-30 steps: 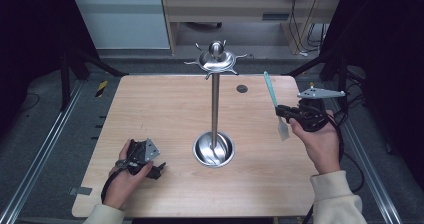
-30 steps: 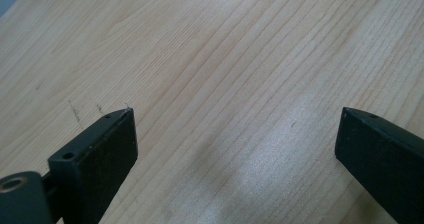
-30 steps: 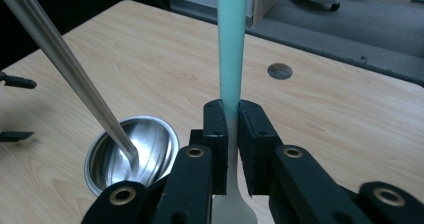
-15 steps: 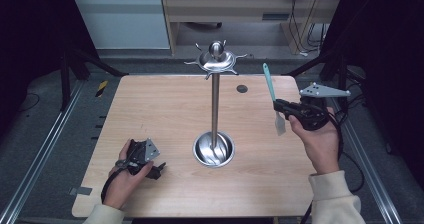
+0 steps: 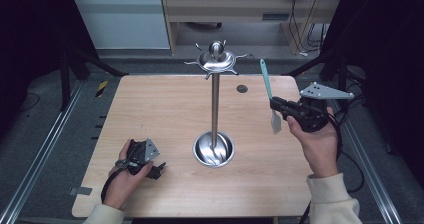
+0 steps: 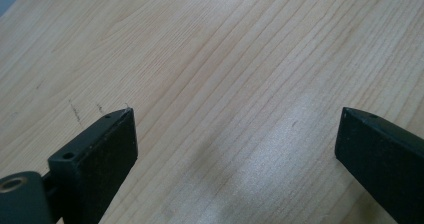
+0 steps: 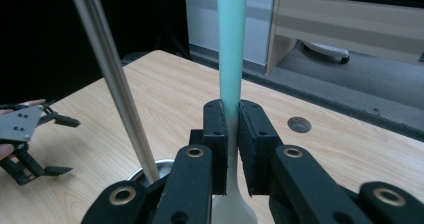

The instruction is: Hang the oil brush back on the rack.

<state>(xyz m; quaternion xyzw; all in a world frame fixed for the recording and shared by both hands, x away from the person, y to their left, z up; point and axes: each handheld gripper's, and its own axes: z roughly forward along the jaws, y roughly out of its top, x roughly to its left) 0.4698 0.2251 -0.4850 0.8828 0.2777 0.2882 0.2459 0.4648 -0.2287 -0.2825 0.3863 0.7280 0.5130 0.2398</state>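
Holding a spatula [image 5: 268,96] upright above the counter's [image 5: 165,109] right edge, the right gripper [image 5: 278,106] sits in the person's raised hand in the high view; the teal handle points up, the pale blade down. A steel stand [image 5: 215,109] rises from its round base at the counter's middle. The left gripper [image 5: 159,169] rests near the front left corner. From the left gripper view, its fingers [image 6: 107,149] stand wide apart over bare wood. From the right gripper view, the fingers [image 7: 216,134] clamp the spatula's [image 7: 231,49] handle, the stand's pole [image 7: 112,79] just beside.
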